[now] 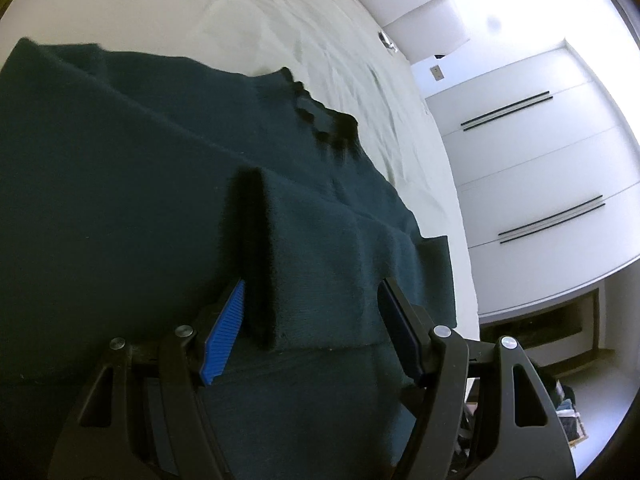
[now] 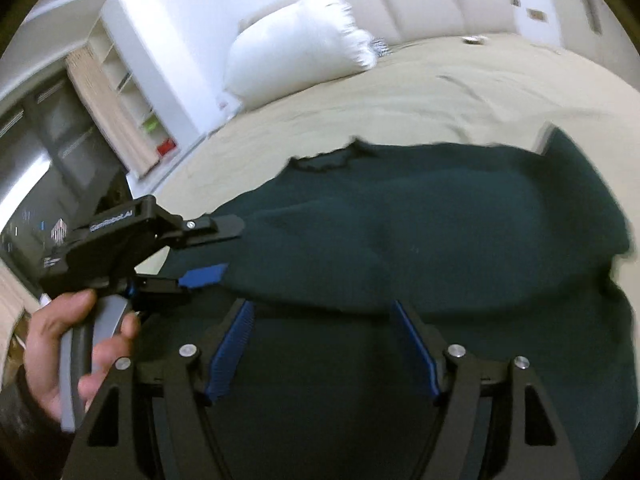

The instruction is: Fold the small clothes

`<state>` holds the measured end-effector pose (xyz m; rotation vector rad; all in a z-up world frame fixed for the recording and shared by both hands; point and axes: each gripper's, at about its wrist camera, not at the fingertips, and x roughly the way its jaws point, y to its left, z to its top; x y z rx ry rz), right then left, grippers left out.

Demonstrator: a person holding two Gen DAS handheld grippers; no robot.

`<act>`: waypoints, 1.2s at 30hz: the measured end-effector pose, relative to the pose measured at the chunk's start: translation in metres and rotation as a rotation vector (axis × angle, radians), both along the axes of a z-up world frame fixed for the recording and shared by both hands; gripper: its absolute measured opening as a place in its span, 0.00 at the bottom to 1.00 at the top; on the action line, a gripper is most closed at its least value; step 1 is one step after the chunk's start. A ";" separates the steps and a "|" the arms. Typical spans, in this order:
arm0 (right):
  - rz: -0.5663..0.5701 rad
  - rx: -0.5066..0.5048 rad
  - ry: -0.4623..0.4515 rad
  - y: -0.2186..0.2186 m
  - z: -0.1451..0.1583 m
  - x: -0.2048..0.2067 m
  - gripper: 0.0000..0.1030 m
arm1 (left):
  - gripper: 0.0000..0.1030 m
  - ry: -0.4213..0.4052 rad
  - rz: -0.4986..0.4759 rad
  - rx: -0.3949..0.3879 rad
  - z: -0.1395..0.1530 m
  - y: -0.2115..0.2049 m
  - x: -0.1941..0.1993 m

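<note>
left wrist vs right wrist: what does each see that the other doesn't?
Left wrist only: white wardrobe doors with dark bar handles, and a raised fold of the dark green garment standing between the left gripper's open fingers. Right wrist only: a white pillow, shelving, and the hand holding the left gripper, plus the open right gripper. Both: the garment spread on the beige bed.

I see the dark teal knit sweater (image 2: 420,232) spread on the bed (image 2: 400,100), partly folded, one fold ridge raised.
</note>
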<state>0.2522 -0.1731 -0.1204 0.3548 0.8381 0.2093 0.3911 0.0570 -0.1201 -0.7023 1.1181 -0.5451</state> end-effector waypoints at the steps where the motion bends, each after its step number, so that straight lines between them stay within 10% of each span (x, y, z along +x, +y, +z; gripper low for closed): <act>1: -0.022 0.037 0.004 -0.011 -0.002 -0.008 0.72 | 0.64 0.002 -0.002 0.010 -0.001 -0.004 0.001; 4: -0.100 0.150 0.005 -0.040 -0.005 -0.025 0.72 | 0.62 0.012 -0.002 0.056 -0.005 -0.014 0.009; 7: -0.175 0.243 -0.014 -0.065 -0.004 -0.041 0.72 | 0.17 0.023 0.013 0.113 -0.005 -0.021 0.017; 9: -0.210 0.287 -0.016 -0.077 -0.006 -0.048 0.72 | 0.08 0.028 0.022 0.119 -0.006 -0.022 0.019; 36: -0.300 0.312 0.000 -0.100 0.003 -0.056 0.72 | 0.07 -0.074 0.135 0.193 -0.013 0.038 -0.006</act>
